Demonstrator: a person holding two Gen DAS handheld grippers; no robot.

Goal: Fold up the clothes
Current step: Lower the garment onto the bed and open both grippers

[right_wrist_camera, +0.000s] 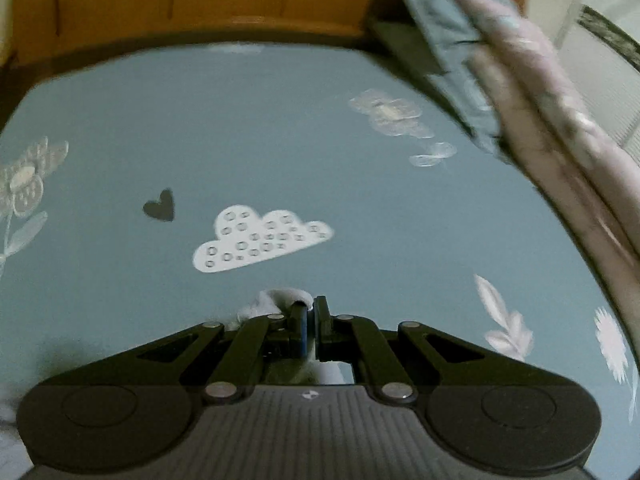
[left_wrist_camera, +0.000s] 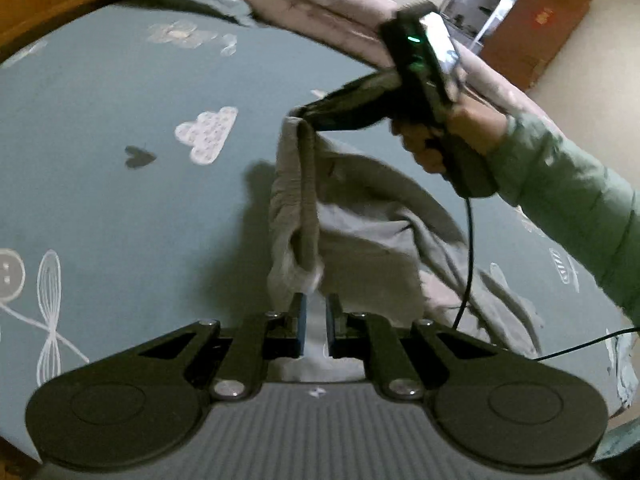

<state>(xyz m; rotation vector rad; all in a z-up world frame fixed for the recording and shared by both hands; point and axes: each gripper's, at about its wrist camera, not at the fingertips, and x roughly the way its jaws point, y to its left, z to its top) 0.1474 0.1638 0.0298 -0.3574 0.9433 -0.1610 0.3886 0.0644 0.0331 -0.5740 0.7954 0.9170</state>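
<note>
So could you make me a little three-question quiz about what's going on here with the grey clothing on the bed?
1. True or false: the right gripper is shut on the grey garment.
2. What does the left gripper have between its pads? A) a pillow B) part of the same grey garment C) nothing
3. Which white printed shape on the blue bedsheet lies beside the dark heart?

Key: 1 true. 2 B. 3 the cloud.
</note>
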